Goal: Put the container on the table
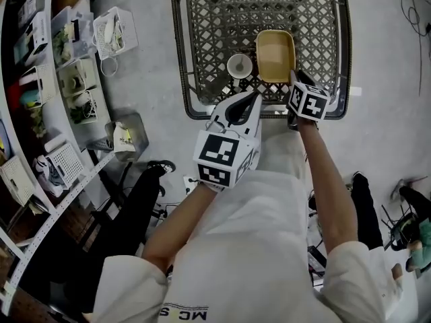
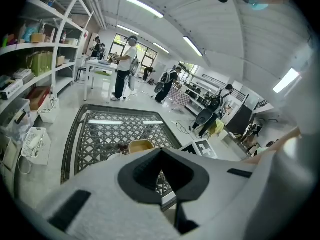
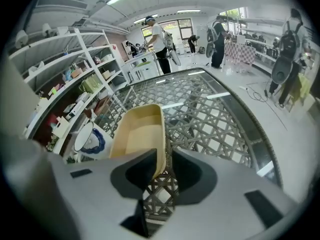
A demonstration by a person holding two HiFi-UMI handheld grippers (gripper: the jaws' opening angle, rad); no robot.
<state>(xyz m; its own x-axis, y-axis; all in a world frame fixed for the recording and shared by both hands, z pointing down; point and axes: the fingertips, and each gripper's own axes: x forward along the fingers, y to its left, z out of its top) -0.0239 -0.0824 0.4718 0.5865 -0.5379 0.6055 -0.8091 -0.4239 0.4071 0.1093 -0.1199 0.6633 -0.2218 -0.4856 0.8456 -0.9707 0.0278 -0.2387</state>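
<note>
A tan rectangular container (image 1: 275, 54) rests on the dark lattice table (image 1: 222, 19), near its front edge. In the right gripper view the container (image 3: 137, 134) lies just ahead, and its near right wall passes between the jaws. My right gripper (image 3: 162, 156) is open by a narrow gap; the lattice shows beside the wall. In the head view the right gripper (image 1: 294, 79) sits at the container's near end. My left gripper (image 1: 250, 99) hovers at the table's front edge, left of the container (image 2: 140, 145). The left gripper (image 2: 161, 154) is shut and holds nothing.
A white bowl (image 1: 239, 66) with a blue pattern (image 3: 87, 139) stands just left of the container. Shelving with bins (image 1: 40, 79) runs along the left, with baskets on the floor (image 1: 114, 32). Black bags (image 1: 141, 194) lie by my feet. Several people stand far beyond the table (image 2: 122, 66).
</note>
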